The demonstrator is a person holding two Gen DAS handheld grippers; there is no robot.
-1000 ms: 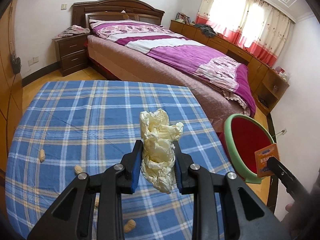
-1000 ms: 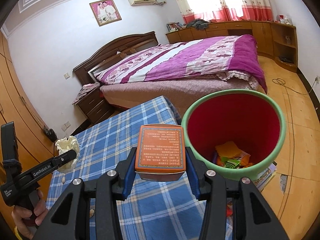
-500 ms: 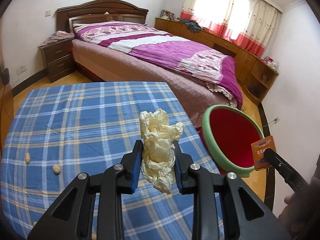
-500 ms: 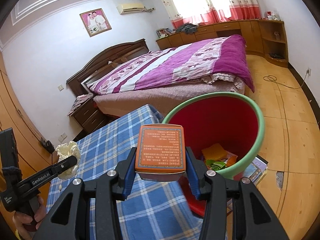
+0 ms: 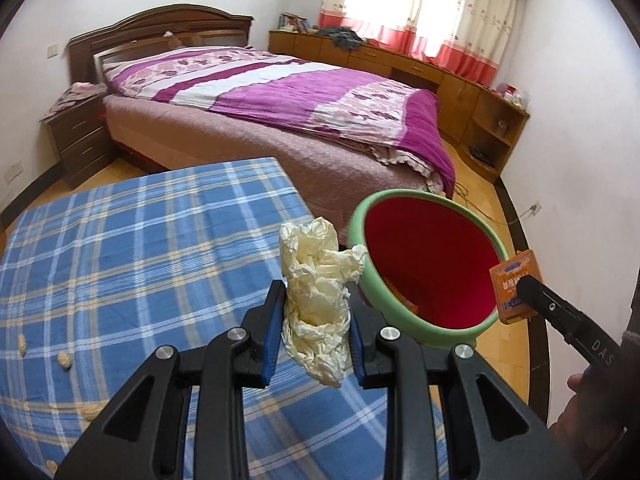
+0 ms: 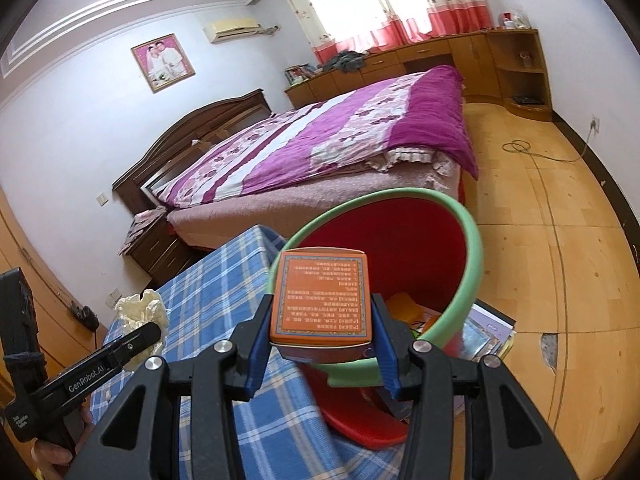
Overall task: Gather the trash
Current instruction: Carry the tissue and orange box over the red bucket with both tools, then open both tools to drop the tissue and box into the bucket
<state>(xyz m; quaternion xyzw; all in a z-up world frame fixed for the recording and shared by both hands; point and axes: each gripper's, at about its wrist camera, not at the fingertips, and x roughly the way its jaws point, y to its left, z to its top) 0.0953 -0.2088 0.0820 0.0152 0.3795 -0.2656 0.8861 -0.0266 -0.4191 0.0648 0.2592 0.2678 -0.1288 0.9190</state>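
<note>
Okay, left gripper (image 5: pixel 314 332) angled down over the desk (image 5: pixel 132 264) edge, jaws clamped on a crumpled cream paper wad (image 5: pixel 316 300), just beside the bin (image 5: pixel 400 320) rim. Right gripper (image 6: pixel 322 334) tilted down, rolled a bit, pinching an orange box (image 6: pixel 322 304) right over the green-rimmed red bin's mouth. Peanut shells (image 5: pixel 64 360) lie on the plaid cloth.

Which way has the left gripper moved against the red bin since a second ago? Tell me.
Yes. The left gripper, shut on the crumpled paper, has swung toward the red bin, whose green rim now sits beside the paper.
</note>
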